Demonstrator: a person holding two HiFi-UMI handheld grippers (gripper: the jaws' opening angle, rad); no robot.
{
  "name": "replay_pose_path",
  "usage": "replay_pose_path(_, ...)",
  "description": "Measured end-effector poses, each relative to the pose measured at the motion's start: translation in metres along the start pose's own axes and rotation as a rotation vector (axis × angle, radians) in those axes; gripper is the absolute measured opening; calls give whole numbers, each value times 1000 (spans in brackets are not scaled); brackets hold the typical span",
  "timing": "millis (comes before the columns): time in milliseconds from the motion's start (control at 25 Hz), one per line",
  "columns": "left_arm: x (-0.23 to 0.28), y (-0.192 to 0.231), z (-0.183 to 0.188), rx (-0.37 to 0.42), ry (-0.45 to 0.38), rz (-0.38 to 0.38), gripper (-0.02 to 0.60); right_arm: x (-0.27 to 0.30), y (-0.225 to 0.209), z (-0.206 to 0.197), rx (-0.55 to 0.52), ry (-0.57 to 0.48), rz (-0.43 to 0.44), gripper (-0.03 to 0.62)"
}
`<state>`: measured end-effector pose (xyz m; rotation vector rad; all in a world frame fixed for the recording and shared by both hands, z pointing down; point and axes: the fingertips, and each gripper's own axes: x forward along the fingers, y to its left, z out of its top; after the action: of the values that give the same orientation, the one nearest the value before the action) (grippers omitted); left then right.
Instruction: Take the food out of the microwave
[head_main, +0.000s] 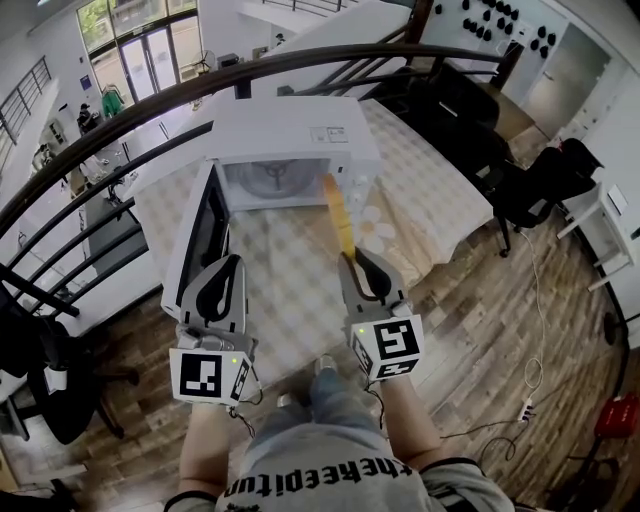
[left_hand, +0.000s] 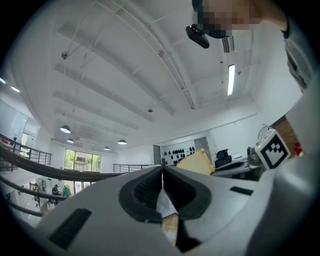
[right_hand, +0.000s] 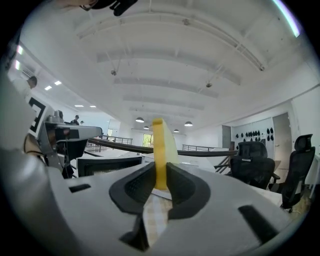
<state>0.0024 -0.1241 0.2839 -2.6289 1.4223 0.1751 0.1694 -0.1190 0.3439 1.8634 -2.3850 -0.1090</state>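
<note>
A white microwave (head_main: 290, 135) stands on the table with its door (head_main: 203, 235) swung open to the left and its glass turntable (head_main: 273, 178) bare. My right gripper (head_main: 352, 258) is shut on a flat yellow slice of food (head_main: 339, 213), held on edge in front of the microwave's opening. In the right gripper view the yellow food (right_hand: 161, 150) stands upright between the pads. My left gripper (head_main: 232, 262) hangs near the open door, its jaws shut with nothing between them (left_hand: 162, 172). The left gripper view also shows the yellow food (left_hand: 196, 162) off to the right.
A checked cloth covers the table (head_main: 290, 290). A dark curved railing (head_main: 130, 125) crosses above the microwave. Black office chairs (head_main: 540, 185) stand at the right on the wooden floor. A power strip and cable (head_main: 527, 405) lie at the lower right.
</note>
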Motion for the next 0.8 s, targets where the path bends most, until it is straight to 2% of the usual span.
replay_pose_path(800, -25, -5, 16, -31, -28, -19, 11, -48, 6, 40, 50, -114, -43, 74)
